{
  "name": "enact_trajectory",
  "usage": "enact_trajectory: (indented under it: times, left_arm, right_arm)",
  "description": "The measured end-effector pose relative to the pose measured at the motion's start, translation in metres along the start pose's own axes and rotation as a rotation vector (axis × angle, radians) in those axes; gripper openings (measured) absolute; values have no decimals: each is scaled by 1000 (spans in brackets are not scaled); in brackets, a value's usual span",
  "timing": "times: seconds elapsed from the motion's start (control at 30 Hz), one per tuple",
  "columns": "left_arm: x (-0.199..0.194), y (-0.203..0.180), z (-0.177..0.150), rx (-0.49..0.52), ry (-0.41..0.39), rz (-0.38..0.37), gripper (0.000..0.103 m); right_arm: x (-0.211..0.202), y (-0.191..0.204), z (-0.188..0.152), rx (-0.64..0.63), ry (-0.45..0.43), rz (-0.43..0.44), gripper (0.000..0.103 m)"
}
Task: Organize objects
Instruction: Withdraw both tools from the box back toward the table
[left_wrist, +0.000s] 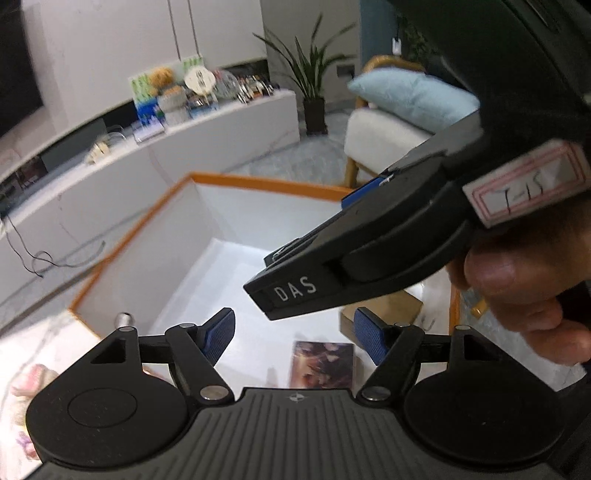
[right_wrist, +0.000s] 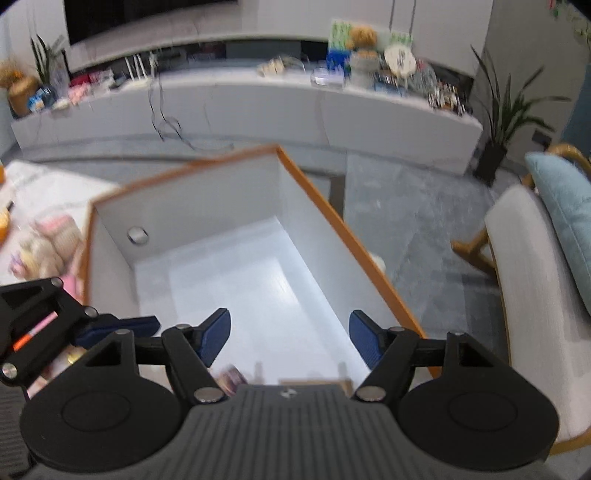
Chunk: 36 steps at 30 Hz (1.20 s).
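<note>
A large white box with an orange rim (right_wrist: 332, 221) stands open under both grippers. On its floor at the near end lie a picture card (left_wrist: 323, 363) and a small brown carton (left_wrist: 382, 312); the right wrist view shows only their edges. My left gripper (left_wrist: 295, 338) hangs open over the card, nothing between its blue pads (left_wrist: 219, 334). My right gripper (right_wrist: 291, 336) is open and empty too, above the box's bare floor. In the left wrist view a hand (left_wrist: 517, 295) holds the right tool's black body (left_wrist: 369, 240) just above and to the right.
Soft toys and packets (right_wrist: 51, 240) lie on a pale table left of the box. A long white cabinet (right_wrist: 258, 107) with clutter runs behind. An armchair (right_wrist: 524, 295) with a blue cushion stands to the right, and a potted plant (right_wrist: 495, 155) beyond it. A metal knob (right_wrist: 137, 235) is on the box wall.
</note>
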<state>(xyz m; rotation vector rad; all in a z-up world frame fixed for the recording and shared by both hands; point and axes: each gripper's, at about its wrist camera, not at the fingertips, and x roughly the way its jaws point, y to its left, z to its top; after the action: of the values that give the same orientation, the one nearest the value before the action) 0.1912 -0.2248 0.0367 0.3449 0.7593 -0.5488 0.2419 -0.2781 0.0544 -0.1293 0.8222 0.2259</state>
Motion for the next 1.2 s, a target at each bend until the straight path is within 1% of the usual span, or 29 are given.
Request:
enact_trajectory:
  times: [0.13, 0.23, 0.4, 0.53, 0.73, 0.97, 1.07, 1.2]
  left_arm:
    - [-23, 16, -7, -14, -60, 32, 85]
    - [-40, 30, -16, -30, -102, 56, 85]
    - [-63, 54, -35, -64, -144, 83, 87]
    - [-76, 73, -56, -70, -155, 111, 87]
    - [-83, 102, -91, -105, -138, 136, 87]
    - [-92, 124, -128, -136, -128, 128, 87]
    - [-94, 133, -135, -171, -124, 123, 87]
    - [-106, 148, -147, -234, -158, 110, 88]
  right_arm:
    - [-20, 22, 6, -42, -103, 29, 72]
    - [-32, 42, 8, -57, -165, 85, 72]
    - [-43, 78, 7, -113, -225, 144, 72]
    - [-49, 108, 1, -155, -249, 187, 72]
    - [-49, 142, -10, -186, -235, 235, 72]
    - [-38, 169, -21, -233, -189, 253, 72]
    - [-30, 176, -26, -251, -165, 256, 72]
    - [-26, 184, -30, -260, -147, 261, 73]
